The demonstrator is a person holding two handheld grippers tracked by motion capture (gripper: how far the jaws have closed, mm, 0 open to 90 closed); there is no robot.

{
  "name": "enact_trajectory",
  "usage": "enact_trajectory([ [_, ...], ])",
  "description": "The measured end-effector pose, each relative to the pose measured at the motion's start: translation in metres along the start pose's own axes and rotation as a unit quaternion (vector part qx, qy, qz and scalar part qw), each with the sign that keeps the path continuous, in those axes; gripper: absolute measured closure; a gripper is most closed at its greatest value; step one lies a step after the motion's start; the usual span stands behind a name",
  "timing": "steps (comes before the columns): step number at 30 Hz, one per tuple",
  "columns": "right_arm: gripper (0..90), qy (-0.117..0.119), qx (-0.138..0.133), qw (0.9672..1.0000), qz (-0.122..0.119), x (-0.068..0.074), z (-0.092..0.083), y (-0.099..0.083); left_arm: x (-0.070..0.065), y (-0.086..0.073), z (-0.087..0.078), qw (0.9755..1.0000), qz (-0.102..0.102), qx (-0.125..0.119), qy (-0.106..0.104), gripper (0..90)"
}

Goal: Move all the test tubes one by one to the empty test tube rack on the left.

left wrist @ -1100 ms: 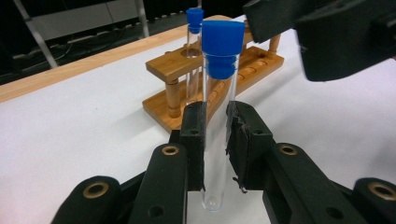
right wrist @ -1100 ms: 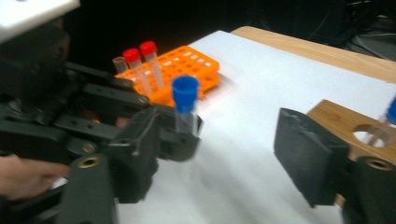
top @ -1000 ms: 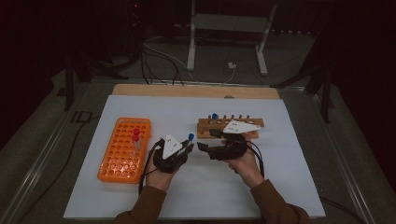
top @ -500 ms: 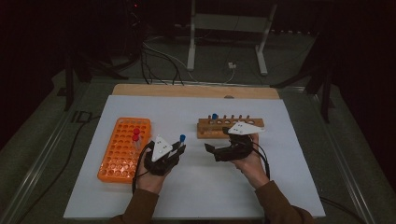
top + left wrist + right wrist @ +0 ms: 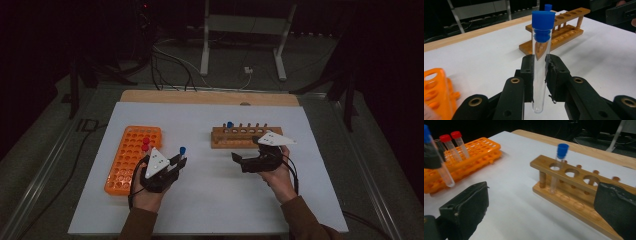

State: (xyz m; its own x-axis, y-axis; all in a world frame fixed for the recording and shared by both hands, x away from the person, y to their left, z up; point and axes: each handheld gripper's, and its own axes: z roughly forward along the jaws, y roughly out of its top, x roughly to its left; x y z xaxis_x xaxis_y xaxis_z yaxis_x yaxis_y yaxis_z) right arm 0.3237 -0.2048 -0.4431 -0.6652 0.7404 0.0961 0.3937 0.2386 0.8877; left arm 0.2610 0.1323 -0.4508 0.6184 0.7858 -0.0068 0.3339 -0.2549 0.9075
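My left gripper [image 5: 177, 161] [image 5: 539, 70] is shut on a clear test tube with a blue cap [image 5: 540, 55] [image 5: 182, 150] [image 5: 437, 162], held upright above the white mat between the two racks. My right gripper [image 5: 239, 159] [image 5: 541, 205] stands open and empty just in front of the wooden rack [image 5: 240, 135] [image 5: 579, 187] [image 5: 559, 30]. One blue-capped tube [image 5: 559, 162] [image 5: 229, 125] stands in the wooden rack's left end hole. The orange rack [image 5: 131, 156] [image 5: 461, 157] at the left holds two red-capped tubes [image 5: 451, 143] [image 5: 146, 144].
The white mat [image 5: 210, 200] covers the table, with a wooden strip [image 5: 210, 97] along its far edge. Metal frame legs and cables [image 5: 240, 45] lie on the floor beyond the table. The surroundings are dark.
My left gripper has pulled back toward the left with the blue-capped tube, away from the right gripper. The right gripper has drawn slightly right and stands open.
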Motion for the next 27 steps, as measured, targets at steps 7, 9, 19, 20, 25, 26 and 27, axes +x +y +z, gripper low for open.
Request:
enact_trajectory([
  [7,0.1,-0.012,-0.007,0.9999,0.008,-0.009,-0.013,-0.007,0.012,-0.006,-0.021,0.9999,-0.013,-0.009,0.003,76.4],
  [9,0.0,-0.015,-0.009,0.9998,0.011,-0.011,-0.016,-0.009,0.015,-0.008,-0.026,0.9999,-0.014,-0.010,0.003,76.4],
  [19,0.0,-0.024,-0.017,0.9994,0.020,-0.018,-0.026,-0.014,0.035,-0.022,-0.058,0.9994,-0.027,-0.018,0.014,76.4],
  [20,0.0,-0.025,-0.018,0.9993,0.020,-0.018,-0.027,-0.015,0.037,-0.024,-0.060,0.9993,-0.028,-0.019,0.016,76.4],
  [25,0.1,-0.026,-0.019,0.9993,0.020,-0.019,-0.028,-0.015,0.044,-0.029,-0.069,0.9988,-0.031,-0.023,0.030,76.4],
  [26,0.0,-0.026,-0.018,0.9993,0.020,-0.018,-0.028,-0.015,0.045,-0.031,-0.071,0.9987,-0.032,-0.023,0.033,76.4],
  [27,0.1,-0.026,-0.019,0.9993,0.020,-0.018,-0.028,-0.015,0.046,-0.032,-0.072,0.9986,-0.031,-0.022,0.037,76.4],
])
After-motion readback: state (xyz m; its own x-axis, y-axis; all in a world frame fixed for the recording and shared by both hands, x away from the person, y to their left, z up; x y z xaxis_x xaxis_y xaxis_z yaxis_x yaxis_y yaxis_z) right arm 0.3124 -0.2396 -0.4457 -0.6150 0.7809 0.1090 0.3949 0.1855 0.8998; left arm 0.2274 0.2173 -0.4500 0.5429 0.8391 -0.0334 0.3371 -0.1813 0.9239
